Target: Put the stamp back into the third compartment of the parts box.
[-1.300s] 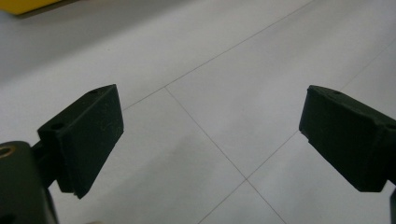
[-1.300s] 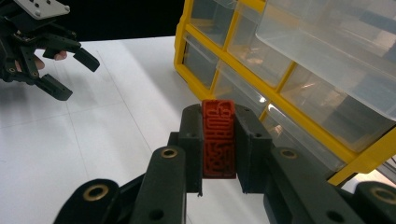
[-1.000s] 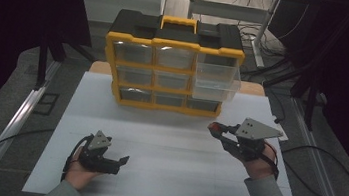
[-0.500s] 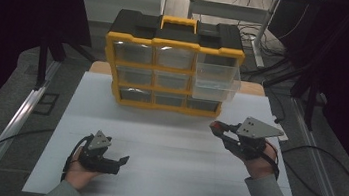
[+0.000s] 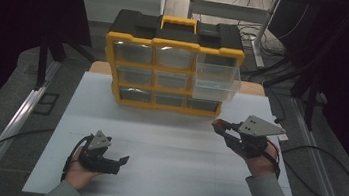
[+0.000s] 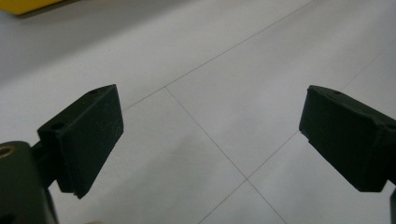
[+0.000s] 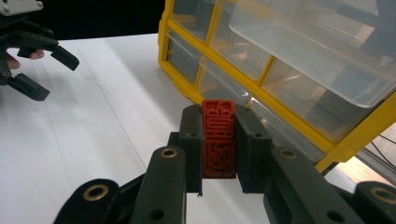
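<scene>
A yellow and black drawer organizer (image 5: 171, 67) stands at the back of the white table (image 5: 176, 148); its top right clear drawer (image 5: 215, 82) is pulled out. My right gripper (image 5: 219, 127) hovers in front of the organizer's lower right corner, shut on a small red block (image 7: 218, 139) with raised lettering, pinched flat between both pads. In the right gripper view the pulled-out drawer (image 7: 317, 51) sits above and right of the block. My left gripper (image 5: 122, 160) rests low at the front left of the table, wide open, with bare table between its jaws (image 6: 210, 135).
Cables trail off both table sides onto the grey floor. A metal rail (image 5: 13, 123) runs along the left. The organizer (image 7: 261, 88) has several closed clear drawers. Open white surface lies between the two hands.
</scene>
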`<state>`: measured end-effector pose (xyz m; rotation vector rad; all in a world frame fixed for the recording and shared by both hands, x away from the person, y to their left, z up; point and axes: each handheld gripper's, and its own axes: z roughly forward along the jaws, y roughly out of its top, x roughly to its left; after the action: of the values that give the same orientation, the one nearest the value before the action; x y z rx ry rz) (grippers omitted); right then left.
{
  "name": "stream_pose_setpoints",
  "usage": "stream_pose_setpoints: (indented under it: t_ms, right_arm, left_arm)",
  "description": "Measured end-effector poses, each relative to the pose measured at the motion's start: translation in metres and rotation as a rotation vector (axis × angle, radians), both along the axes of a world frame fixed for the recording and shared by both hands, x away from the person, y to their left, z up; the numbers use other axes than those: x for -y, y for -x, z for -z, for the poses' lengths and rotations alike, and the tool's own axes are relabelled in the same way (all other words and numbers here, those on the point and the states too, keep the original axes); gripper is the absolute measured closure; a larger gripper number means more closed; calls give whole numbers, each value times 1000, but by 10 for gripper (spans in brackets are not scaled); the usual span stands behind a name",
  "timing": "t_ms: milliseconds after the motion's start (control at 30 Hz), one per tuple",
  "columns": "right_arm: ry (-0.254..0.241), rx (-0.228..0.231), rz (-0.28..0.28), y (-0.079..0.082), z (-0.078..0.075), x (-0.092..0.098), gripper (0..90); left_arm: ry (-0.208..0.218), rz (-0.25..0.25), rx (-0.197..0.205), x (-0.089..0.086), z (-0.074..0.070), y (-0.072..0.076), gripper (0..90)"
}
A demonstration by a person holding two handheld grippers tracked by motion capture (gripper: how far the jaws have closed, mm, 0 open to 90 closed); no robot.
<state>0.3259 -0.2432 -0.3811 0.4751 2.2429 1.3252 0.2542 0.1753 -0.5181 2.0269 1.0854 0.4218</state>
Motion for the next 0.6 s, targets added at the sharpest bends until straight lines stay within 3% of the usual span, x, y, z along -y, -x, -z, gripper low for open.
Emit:
stream_pose_setpoints:
  t_ms: [600]
  right_arm:
    - [-11,12,14,-2,-3,2,744]
  left_arm:
    - [1,-2,1,0,0,0,68]
